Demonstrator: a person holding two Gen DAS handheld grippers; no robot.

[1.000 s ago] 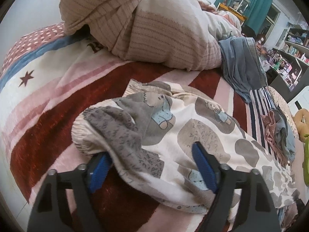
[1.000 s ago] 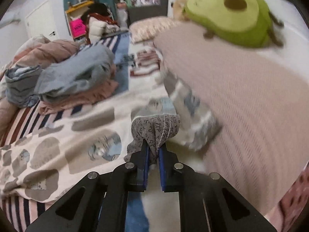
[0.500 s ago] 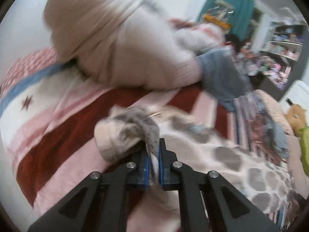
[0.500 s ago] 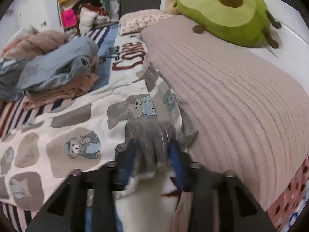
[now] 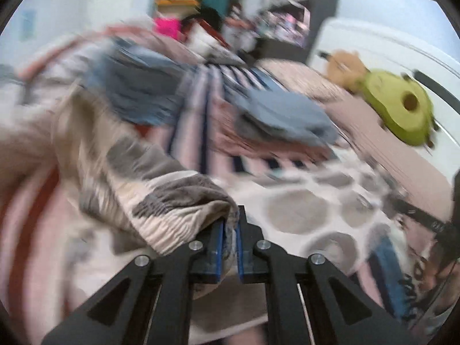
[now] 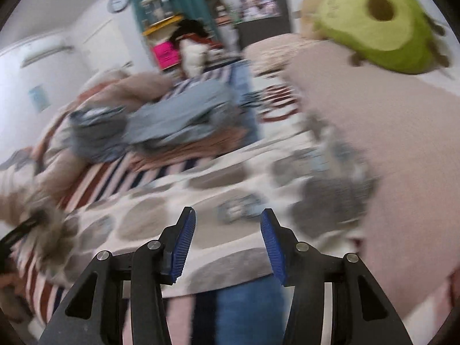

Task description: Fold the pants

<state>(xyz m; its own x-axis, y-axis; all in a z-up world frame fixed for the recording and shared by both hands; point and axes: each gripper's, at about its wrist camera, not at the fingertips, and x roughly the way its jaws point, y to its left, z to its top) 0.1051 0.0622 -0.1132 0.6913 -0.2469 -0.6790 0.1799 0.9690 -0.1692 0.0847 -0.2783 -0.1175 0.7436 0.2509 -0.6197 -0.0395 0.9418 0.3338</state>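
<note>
The pants are cream with grey blotches and small bear prints, spread on the bed. My left gripper is shut on their gathered waistband end and holds it lifted above the blanket. My right gripper is open and empty, hovering over the spread pants near the bed's front edge. The left gripper with its bunch of cloth shows blurred at the left edge of the right wrist view. Both views are motion-blurred.
A pile of grey-blue and pink clothes lies on the striped blanket beyond the pants, also in the right wrist view. A green avocado plush sits on a pinkish cover at right. Shelves and a teal curtain stand behind.
My left gripper closed on the waistband end, lifted it and swung right. My right gripper let go of the pants end, opened and pulled back over the pants.
</note>
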